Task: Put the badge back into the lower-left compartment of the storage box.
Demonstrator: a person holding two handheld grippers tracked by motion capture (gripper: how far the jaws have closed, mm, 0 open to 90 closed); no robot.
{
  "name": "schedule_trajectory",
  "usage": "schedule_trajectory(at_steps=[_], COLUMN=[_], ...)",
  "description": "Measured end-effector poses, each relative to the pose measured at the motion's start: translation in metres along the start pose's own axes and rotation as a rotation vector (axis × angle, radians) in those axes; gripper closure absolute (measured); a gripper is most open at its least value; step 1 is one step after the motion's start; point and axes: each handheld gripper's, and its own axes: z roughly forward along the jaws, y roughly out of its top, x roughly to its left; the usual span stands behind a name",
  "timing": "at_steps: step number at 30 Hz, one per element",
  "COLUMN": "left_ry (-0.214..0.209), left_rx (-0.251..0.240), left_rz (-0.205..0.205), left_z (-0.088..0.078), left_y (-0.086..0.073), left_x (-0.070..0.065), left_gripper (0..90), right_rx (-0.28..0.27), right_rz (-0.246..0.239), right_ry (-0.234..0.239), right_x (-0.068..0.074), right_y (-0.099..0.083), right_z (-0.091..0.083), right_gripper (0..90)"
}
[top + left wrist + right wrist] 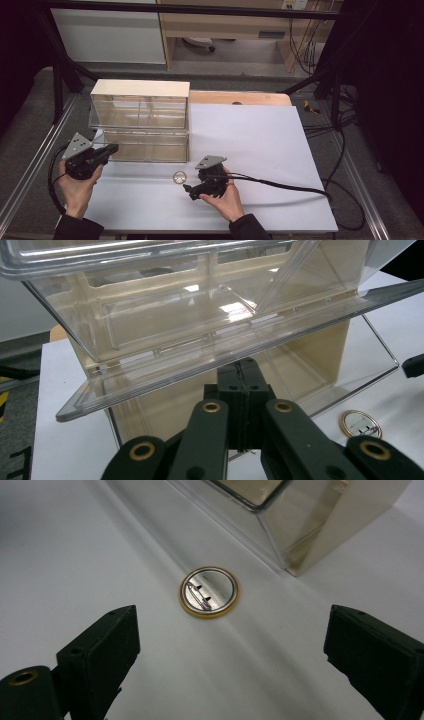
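Note:
A round pin badge point(179, 176) with a gold rim lies back-up on the white table, its metal pin showing point(209, 591). My right gripper point(192, 183) stands open just right of it, and the badge sits a little ahead of the two wide-apart jaws point(232, 626), untouched. My left gripper point(112, 149) is at the lower left front of a clear plastic drawer cabinet point(140, 107). Its jaws are pressed together point(245, 367) at the lip of the clear front flap point(165, 385), which is held raised. The badge point(361, 423) lies on the table beside the cabinet's open lower bay.
The cabinet has a cream top and back and two clear levels, standing at the table's back left. The white table sheet point(260, 145) stretches to the right. A black cable point(280, 186) trails right from my right gripper. A wooden strip point(240, 97) borders the far edge.

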Motion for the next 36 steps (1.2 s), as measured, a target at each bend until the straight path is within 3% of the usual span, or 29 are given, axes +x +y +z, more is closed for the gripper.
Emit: schedule_trajectory(at_steps=[13, 28, 36], left_ry=[-0.002, -0.001, -0.001], left_rx=[-0.001, 0.001, 0.000], left_rz=[0.002, 0.004, 0.005], left_z=[0.000, 0.001, 0.001], left_y=[0.000, 0.000, 0.000], left_x=[0.000, 0.000, -0.001], left_gripper=[89.7, 89.7, 89.7], right_rx=[0.023, 0.037, 0.018], right_rz=[0.020, -0.001, -0.040], right_ry=[0.007, -0.003, -0.005], right_x=[0.008, 0.008, 0.010], right_y=[0.010, 0.011, 0.009], right_z=[0.035, 0.052, 0.054], right_gripper=[21.4, 33.9, 42.9])
